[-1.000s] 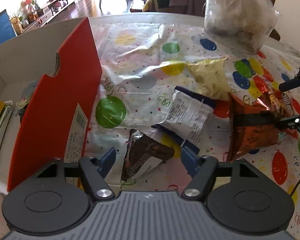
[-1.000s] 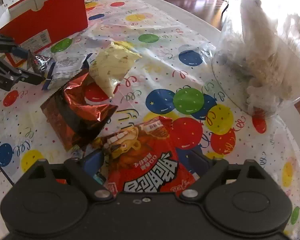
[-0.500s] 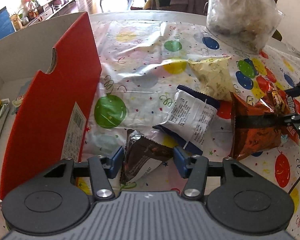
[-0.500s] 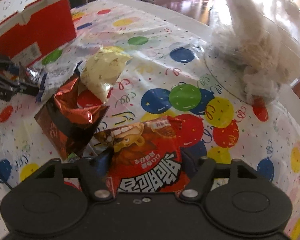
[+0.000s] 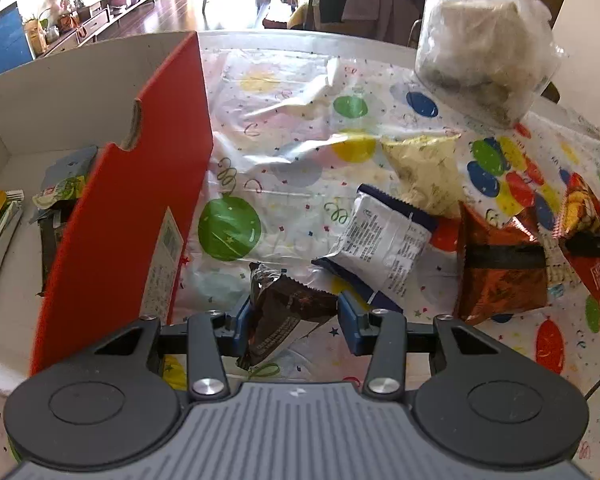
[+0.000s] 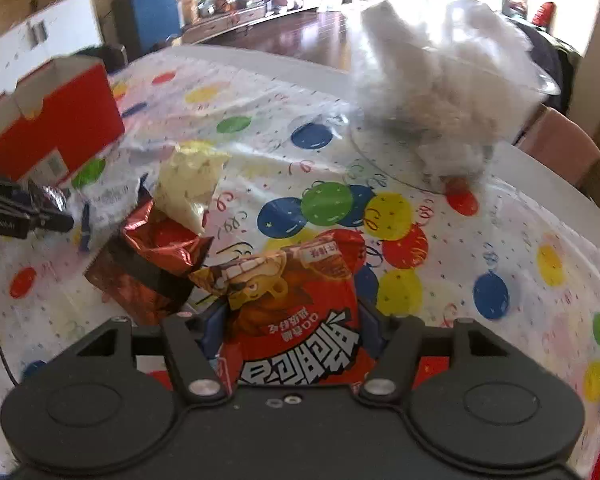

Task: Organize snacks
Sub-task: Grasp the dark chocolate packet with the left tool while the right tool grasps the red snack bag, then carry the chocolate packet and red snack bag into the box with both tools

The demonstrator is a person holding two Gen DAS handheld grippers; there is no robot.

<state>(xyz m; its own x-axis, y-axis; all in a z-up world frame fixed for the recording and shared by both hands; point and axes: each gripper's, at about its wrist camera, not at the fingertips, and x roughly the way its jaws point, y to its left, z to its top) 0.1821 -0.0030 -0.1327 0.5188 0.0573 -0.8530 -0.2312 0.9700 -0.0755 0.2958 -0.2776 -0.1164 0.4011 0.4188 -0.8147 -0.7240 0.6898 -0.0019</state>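
the left gripper (image 5: 296,320) has just been closing and is now pressed on a small dark brown snack packet (image 5: 286,316), which lies on the surface beside the red box (image 5: 140,208). the right gripper (image 6: 290,326) has also been closing and holds a red snack bag (image 6: 300,320). both packets are judged light, soft and crinkly, so they are best taken at the middle, not at the slippery sealed edge.

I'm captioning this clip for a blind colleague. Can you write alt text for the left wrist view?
The left gripper, jaws just closing, pinches a dark brown snack packet on a balloon-print tablecloth. An open red box holding packets stands left; more snack bags lie right.
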